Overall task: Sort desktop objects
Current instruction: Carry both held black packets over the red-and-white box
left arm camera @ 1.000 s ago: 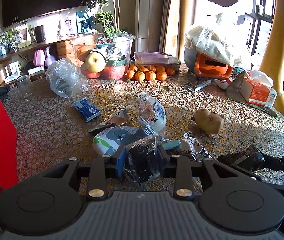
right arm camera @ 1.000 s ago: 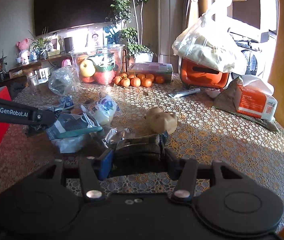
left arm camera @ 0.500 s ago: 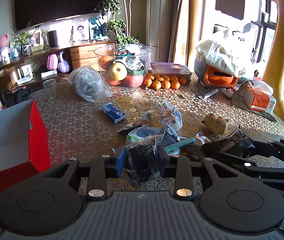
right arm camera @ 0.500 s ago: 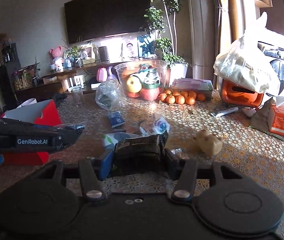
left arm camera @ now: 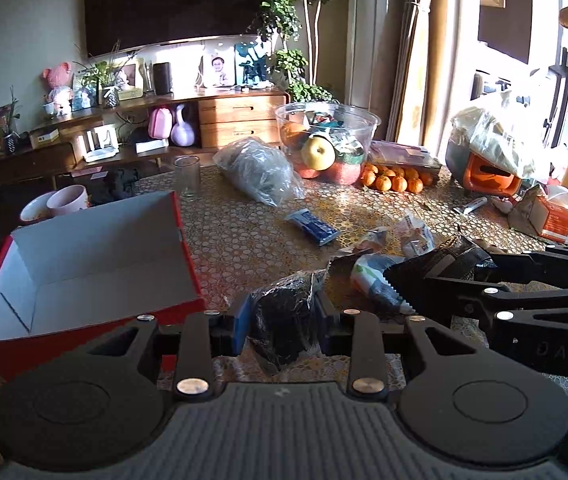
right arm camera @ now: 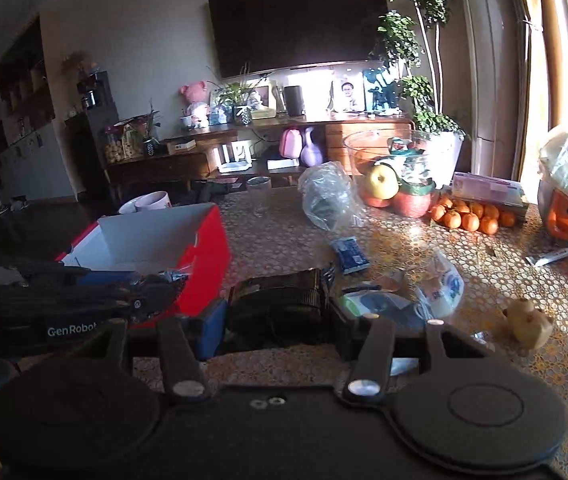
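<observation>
My left gripper (left arm camera: 282,322) is shut on a dark item in clear plastic wrap (left arm camera: 284,320), held above the table beside the open red box (left arm camera: 84,264). My right gripper (right arm camera: 278,312) is shut on a black striped packet (right arm camera: 280,300), held just right of the left one; it also shows in the left wrist view (left arm camera: 444,260). The red box (right arm camera: 204,240) has a white inside that shows nothing in it. Loose packets (left arm camera: 380,276), a blue packet (left arm camera: 312,226) and a tan animal figure (right arm camera: 528,322) lie on the patterned table (left arm camera: 244,240).
At the back stand a clear bowl of fruit (left arm camera: 326,144), tangerines (left arm camera: 396,180), a plastic bag (left arm camera: 260,174), a glass (left arm camera: 187,178), an orange appliance under plastic (left arm camera: 488,160) and a tissue pack (left arm camera: 556,218). Mugs (left arm camera: 64,200) stand behind the box.
Both grippers have risen and swung left with their packets, bringing the red box into fuller view. The jaws have stayed shut.
</observation>
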### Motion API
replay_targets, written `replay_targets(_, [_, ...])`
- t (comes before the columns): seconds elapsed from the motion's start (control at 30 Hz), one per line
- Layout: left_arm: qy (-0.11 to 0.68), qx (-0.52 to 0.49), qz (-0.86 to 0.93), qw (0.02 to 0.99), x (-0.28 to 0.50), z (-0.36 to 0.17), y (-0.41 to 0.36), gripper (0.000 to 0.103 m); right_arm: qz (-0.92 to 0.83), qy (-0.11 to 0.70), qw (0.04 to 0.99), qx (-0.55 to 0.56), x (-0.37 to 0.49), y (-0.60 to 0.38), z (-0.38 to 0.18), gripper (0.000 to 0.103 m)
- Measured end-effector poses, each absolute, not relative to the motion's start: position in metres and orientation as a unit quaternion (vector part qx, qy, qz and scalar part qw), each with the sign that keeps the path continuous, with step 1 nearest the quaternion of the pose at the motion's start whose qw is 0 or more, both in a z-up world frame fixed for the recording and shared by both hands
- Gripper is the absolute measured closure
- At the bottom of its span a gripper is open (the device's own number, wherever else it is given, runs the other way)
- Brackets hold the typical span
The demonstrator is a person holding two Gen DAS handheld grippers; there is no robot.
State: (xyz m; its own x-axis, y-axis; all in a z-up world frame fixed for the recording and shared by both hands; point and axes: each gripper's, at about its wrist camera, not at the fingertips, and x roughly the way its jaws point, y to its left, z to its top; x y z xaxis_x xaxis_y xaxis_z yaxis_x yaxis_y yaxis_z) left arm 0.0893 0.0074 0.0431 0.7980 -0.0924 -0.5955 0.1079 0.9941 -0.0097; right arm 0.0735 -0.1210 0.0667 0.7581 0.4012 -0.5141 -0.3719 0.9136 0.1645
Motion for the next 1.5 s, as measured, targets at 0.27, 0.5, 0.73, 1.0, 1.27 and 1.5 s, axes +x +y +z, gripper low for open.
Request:
replay_targets(0.27, [0.309,0.007,-0.011,0.951,0.08,0.048,0.06,0.071,0.258,0.271,0.927,-0.009,0.084,-0.062,0.082,0.05])
replay_targets(0.5, [0.309,0.01,0.018,0.951,0.08,0.051,0.095,0.071,0.293,0.281,0.914,-0.022,0.105,-0.016,0.089,0.05])
replay_targets(0.73, [0.317,0.01,0.039,0.948,0.088,0.048,0.129,0.071,0.311,0.285,0.906,-0.04,0.124,0.017,0.088,0.049])
replay_targets(1.0, [0.339,0.023,0.047,0.939,0.113,0.045,0.163,0.071,0.327,0.293,0.896,-0.06,0.145,0.046,0.08,0.049])
replay_targets(1.27, [0.371,0.049,0.05,0.926,0.153,0.03,0.194,0.071,0.333,0.31,0.886,-0.088,0.17,0.075,0.065,0.049])
replay_targets(1.5, [0.413,0.04,0.039,0.909,0.193,0.007,0.219,0.071,0.343,0.327,0.874,-0.108,0.19,0.096,0.044,0.049])
